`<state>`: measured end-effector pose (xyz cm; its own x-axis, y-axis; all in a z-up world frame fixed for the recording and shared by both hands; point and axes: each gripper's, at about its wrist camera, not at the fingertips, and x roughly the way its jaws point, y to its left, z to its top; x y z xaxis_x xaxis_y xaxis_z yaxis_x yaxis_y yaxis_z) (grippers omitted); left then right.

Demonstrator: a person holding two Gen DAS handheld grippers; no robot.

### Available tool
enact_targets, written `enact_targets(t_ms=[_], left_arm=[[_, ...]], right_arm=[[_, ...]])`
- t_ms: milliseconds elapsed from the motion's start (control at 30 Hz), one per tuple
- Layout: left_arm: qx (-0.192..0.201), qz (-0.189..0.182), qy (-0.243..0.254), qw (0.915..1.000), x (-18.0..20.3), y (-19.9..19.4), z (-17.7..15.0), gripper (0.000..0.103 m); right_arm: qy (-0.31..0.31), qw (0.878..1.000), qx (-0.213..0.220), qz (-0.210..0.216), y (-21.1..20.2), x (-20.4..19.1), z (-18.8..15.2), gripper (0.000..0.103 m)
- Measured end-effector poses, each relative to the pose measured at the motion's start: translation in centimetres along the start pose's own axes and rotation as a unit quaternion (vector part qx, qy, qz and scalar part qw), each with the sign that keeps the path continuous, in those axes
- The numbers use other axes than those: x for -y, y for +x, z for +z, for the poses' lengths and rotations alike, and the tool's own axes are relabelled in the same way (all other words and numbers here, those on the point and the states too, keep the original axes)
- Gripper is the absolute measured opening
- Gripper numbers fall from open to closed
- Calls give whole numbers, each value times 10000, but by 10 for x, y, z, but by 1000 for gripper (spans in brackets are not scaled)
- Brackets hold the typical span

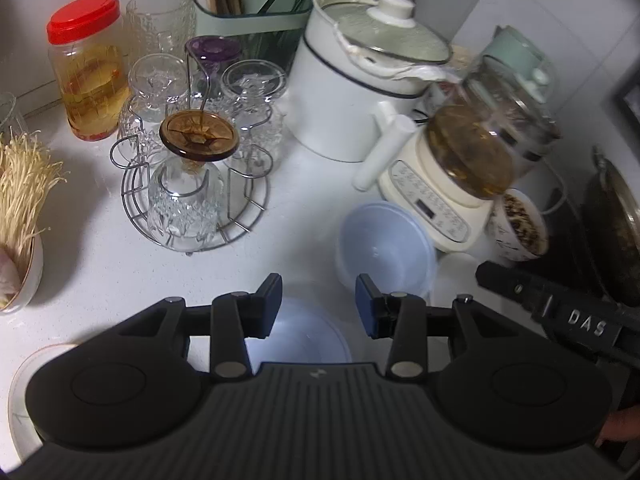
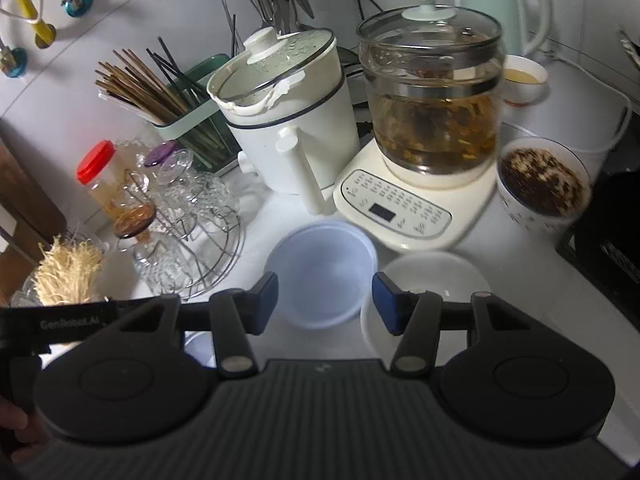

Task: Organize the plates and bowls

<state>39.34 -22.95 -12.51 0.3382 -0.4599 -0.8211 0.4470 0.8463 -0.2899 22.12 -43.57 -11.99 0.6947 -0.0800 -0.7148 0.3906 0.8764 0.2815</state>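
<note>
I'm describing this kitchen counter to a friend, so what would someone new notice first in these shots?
Probably the glass kettle of brown tea on its cream base, towering at the back right beside the white electric pot. Next, the pale blue bowl on the white counter, just ahead of both open grippers, the left gripper and right gripper. At far left, the red-lidded jar stands out behind upturned glasses.

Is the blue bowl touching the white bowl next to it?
Cannot tell. In the right wrist view the blue bowl and white bowl meet at their rims, but overlap hides any gap.
</note>
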Motion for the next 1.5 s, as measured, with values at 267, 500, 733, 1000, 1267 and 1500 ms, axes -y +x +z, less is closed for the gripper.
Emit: enact_targets(t_ms=[267,500,733,1000,1267,1500], left_arm=[[-277,-147,-36,9995,8,49,13,46],[-515,-166,-121,9985,20,88,17,44],[-633,-84,-286,9975,17,109,15,30],[-724,-175,-358,9966,20,126,18,22],[-643,-88,-261,9975,25,120,22,22],[-402,-40,-284,9988,25,96,24,22]], right_arm=[[-329,9988,-360,11,53,14,22,44],[-563,9959,-704,-1,94,24,29,33],[-646,9936,-927,64,119,32,29,26],[-595,9911,-1163,242,135,36,27,17],[-470,9915,-1154,377,130,39,30,17],[-441,9932,-958,497,110,30,38,17]])
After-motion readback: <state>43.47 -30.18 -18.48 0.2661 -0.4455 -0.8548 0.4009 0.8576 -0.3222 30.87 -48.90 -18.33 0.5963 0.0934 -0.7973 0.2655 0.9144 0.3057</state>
